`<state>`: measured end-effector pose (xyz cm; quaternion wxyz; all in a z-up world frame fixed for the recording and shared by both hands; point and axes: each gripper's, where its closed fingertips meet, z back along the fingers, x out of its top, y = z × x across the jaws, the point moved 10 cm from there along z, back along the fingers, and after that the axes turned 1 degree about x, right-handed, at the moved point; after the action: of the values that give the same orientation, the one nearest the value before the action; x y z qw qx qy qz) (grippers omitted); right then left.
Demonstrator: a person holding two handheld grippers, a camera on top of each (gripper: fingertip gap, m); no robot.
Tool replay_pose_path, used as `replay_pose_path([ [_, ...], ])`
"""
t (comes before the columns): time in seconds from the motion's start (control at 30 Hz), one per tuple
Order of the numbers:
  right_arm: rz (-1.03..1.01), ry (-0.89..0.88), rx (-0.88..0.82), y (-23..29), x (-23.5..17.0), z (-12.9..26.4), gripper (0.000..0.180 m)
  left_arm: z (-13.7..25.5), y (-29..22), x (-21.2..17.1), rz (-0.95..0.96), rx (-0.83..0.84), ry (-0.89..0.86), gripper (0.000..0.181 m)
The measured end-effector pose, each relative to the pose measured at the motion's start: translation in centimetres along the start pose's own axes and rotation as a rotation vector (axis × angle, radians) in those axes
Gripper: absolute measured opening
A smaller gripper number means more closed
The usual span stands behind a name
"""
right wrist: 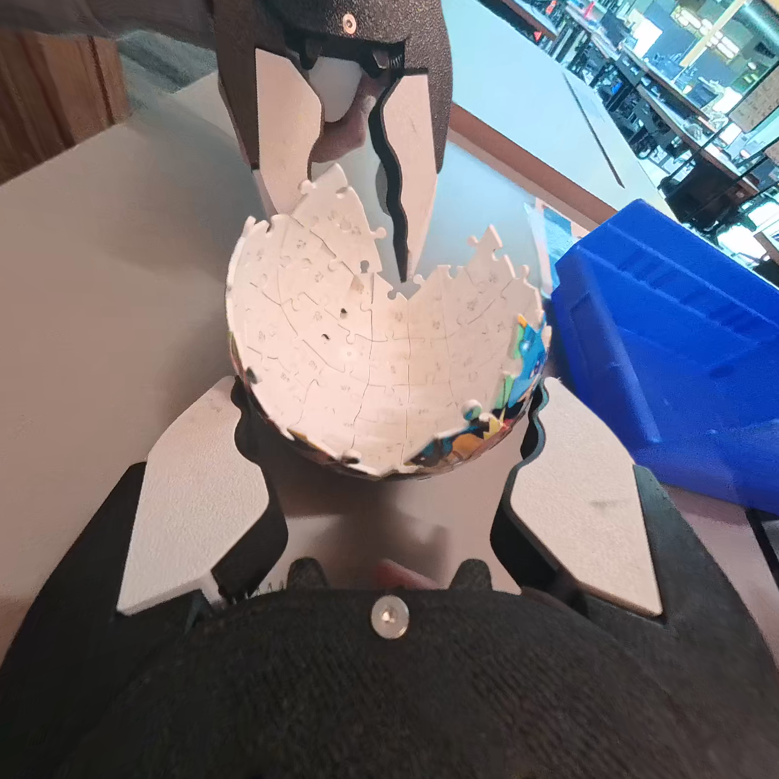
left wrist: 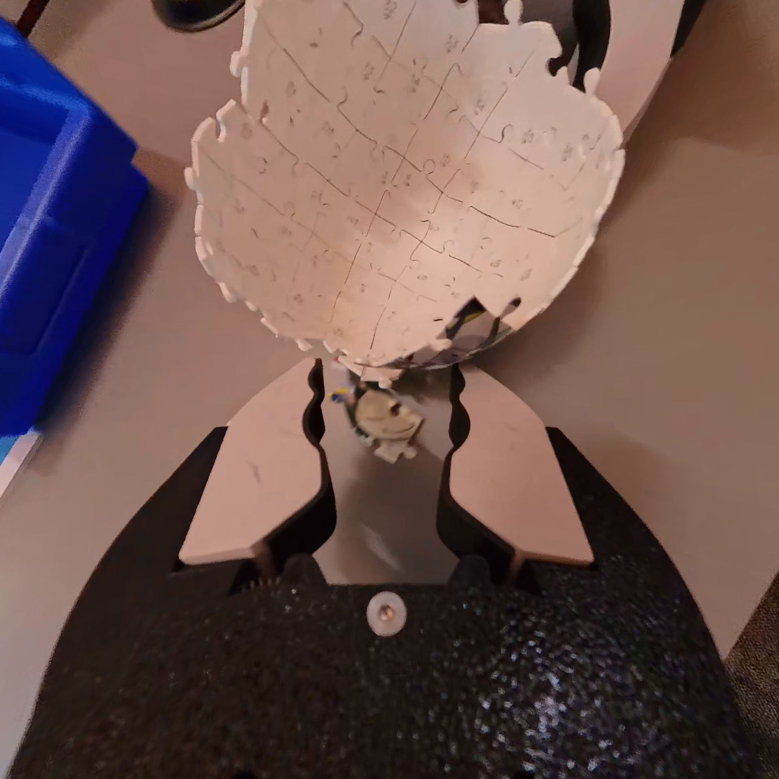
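A half-built puzzle ball shell [right wrist: 379, 362], white inside and coloured outside, is gripped at its two sides by the right tongs [right wrist: 388, 404], above the desk [right wrist: 84, 274]; the left tongs [left wrist: 385, 379] are seen apart at the shell's far rim, over a loose puzzle piece [left wrist: 390, 421] on the desk. A blue bin [right wrist: 674, 358] is placed just beside the shell, near the desk edge.

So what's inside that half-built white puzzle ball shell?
The white curved puzzle shell looks hollow: only its numbered white inner faces show, with nothing resting in it. The left gripper reaches its far rim, one finger hidden behind the wall. The shell's colourful outside is mostly covered.
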<state>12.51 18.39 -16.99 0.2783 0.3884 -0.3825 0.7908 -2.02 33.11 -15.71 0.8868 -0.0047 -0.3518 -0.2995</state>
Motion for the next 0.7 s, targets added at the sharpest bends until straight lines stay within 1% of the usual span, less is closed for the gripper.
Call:
replay_pose_path([
  [0.1, 0.037, 0.044, 0.002, 1.6, -0.3, 2.7, 0.124, -1.0, -2.5, 1.5, -0.018, -0.006, -0.035, 0.060],
  [0.27, 0.031, 0.092, -0.022, 4.3, -0.5, 7.7, 0.121, -2.6, -5.9, 3.7, -0.041, -0.063, -0.110, 0.064],
  [0.37, 0.029, 0.093, -0.051, 5.7, -0.2, 9.8, 0.121, -2.7, -6.4, 3.7, -0.036, -0.078, -0.082, 0.064],
  [0.43, 0.019, 0.082, -0.049, 6.1, -0.3, 10.8, 0.121, -1.8, -5.8, 3.5, -0.008, -0.088, -0.081, 0.063],
  [0.47, -0.001, 0.077, -0.047, 6.2, -0.5, 11.2, 0.121, -1.0, -5.3, 3.5, 0.016, -0.085, -0.084, 0.061],
  [0.53, -0.066, 0.063, -0.032, 5.8, -0.9, 12.4, 0.121, 0.5, -3.9, 4.0, 0.082, -0.024, -0.095, 0.058],
  [0.6, -0.181, -0.001, -0.048, 4.8, -1.0, 13.6, 0.116, 1.6, -2.8, 4.7, 0.145, -0.005, -0.104, 0.055],
  [0.63, -0.248, -0.031, -0.097, 4.0, -1.0, 14.2, 0.108, 1.8, -2.6, 5.0, 0.167, -0.006, -0.110, 0.054],
  [0.7, -0.379, -0.090, -0.207, 2.5, -0.5, 14.8, 0.101, 1.9, -2.6, 5.2, 0.183, -0.001, -0.107, 0.054],
])
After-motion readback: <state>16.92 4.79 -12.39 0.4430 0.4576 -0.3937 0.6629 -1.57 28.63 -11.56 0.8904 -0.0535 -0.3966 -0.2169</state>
